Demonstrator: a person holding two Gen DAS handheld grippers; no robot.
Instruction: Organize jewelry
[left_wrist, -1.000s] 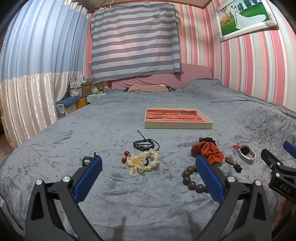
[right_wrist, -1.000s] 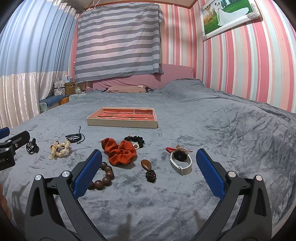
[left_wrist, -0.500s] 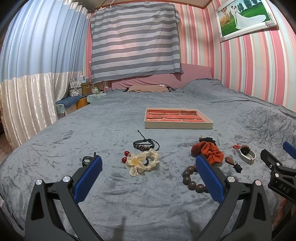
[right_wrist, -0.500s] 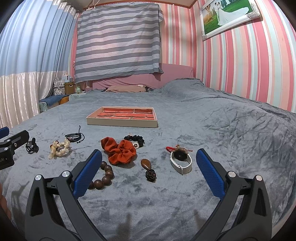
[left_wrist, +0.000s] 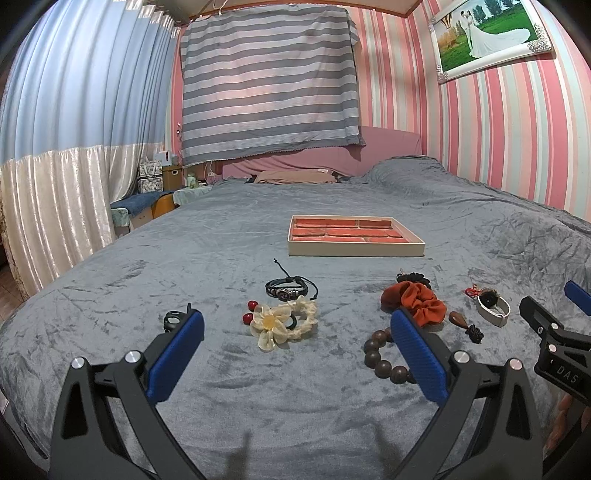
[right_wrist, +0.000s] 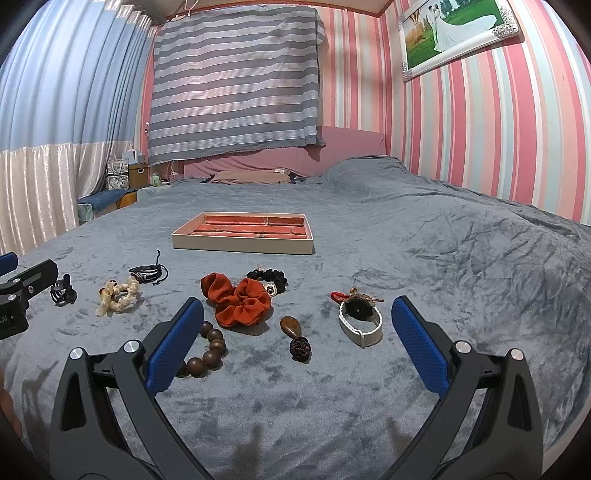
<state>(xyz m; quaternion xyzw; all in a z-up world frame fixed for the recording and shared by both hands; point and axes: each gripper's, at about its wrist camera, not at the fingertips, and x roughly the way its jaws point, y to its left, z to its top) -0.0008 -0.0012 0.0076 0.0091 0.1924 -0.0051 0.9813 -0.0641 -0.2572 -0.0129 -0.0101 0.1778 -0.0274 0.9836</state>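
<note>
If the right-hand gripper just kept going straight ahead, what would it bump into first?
Probably the small brown pendant lying on the grey blanket, nearly centred between the open right gripper's fingers. The orange scrunchie and tray lie beyond; depth is uncertain.

Matt plush blanket (left_wrist: 258, 406); glossy wood beads (right_wrist: 210, 350); cloth scrunchie (right_wrist: 236, 301); velvety tray (left_wrist: 354, 236).

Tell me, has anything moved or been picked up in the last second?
Nothing has visibly changed. The left gripper and right gripper both remain open and empty above the bed, every piece of jewelry lies where it was, and the tray is still unfilled.
</note>
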